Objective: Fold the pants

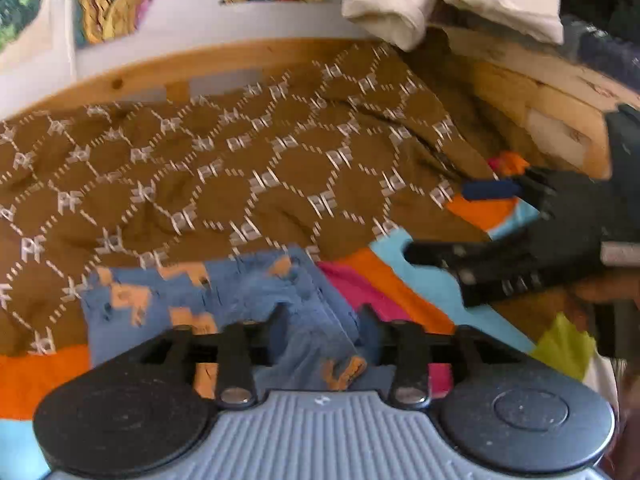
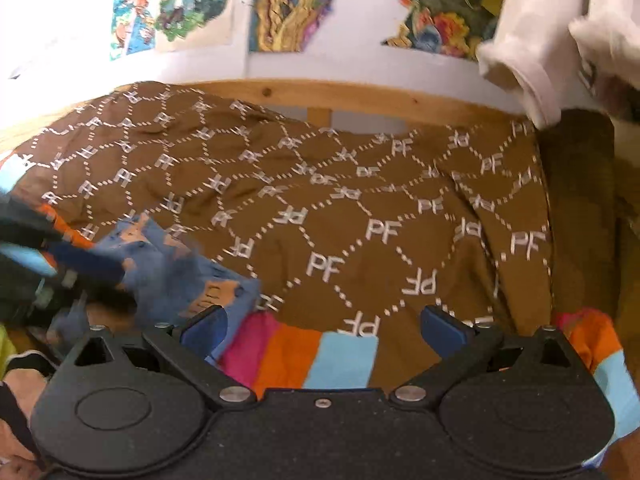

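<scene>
L gripper: jaws apart w/ blue jeans fabric between, not clamped. R gripper: jaws wide apart, nothing held. Jeans w/ orange patches, bunched, just ahead of L, left of R. Beyond: brown PF blanket, striped sheet, wood frame, posters.

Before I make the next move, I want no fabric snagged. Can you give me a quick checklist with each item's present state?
1. Right claw empty, jaws wide apart: ok.
2. Left claw free of the blue denim garment: cannot tell; its jaws stand apart, with denim lying between them.
3. Brown patterned garment lying smooth: not ok, it is wrinkled.
4. Cream cloth clear of the brown patterned garment: cannot tell; it hangs by the far corner.
5. The two claws apart from each other: ok.
</scene>
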`<action>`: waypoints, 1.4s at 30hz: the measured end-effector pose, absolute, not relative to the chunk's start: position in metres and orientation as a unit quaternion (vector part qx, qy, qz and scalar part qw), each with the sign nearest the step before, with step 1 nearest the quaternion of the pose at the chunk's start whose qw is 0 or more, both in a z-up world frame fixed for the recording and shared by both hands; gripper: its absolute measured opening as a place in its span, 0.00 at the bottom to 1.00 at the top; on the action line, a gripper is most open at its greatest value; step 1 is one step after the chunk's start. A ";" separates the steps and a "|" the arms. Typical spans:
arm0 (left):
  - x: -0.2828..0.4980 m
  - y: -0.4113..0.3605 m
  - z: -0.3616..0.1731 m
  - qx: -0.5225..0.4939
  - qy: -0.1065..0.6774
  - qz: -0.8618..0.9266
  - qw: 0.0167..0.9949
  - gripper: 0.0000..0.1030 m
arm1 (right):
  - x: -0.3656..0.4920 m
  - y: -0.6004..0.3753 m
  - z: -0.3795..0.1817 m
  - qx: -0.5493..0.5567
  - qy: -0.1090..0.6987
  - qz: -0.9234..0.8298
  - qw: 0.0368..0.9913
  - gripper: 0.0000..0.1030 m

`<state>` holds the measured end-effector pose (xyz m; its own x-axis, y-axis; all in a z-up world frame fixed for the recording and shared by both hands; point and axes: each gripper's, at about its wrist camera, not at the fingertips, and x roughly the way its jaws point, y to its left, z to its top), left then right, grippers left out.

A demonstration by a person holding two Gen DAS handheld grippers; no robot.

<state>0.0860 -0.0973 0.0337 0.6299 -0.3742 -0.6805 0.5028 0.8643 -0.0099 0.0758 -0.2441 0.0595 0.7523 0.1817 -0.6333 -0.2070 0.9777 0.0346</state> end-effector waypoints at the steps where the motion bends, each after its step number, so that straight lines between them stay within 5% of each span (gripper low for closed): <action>1: 0.084 -0.096 0.030 0.094 0.353 -0.246 0.898 0.58 | 0.078 -0.245 0.056 -0.010 0.339 0.108 0.934 0.99; 9: 0.060 -0.081 0.009 0.183 0.344 -0.262 0.883 0.58 | 0.095 -0.229 0.044 0.115 0.340 0.212 0.909 0.97; 12: 0.057 -0.084 0.001 0.208 0.349 -0.259 0.876 0.51 | 0.108 -0.218 0.035 0.152 0.349 0.243 0.892 0.88; 21: 0.065 -0.082 -0.003 0.202 0.368 -0.245 0.874 0.22 | 0.132 -0.208 0.015 0.192 0.376 0.250 0.871 0.47; 23: 0.065 -0.080 -0.002 0.201 0.362 -0.237 0.879 0.11 | 0.133 -0.211 0.010 0.200 0.384 0.242 0.868 0.29; 27: 0.063 -0.075 0.004 0.175 0.357 -0.247 0.884 0.03 | 0.130 -0.213 0.011 0.210 0.379 0.240 0.869 0.10; 42: 0.063 -0.085 0.006 0.141 0.366 -0.272 0.879 0.03 | 0.121 -0.232 0.033 0.215 0.382 0.199 0.877 0.08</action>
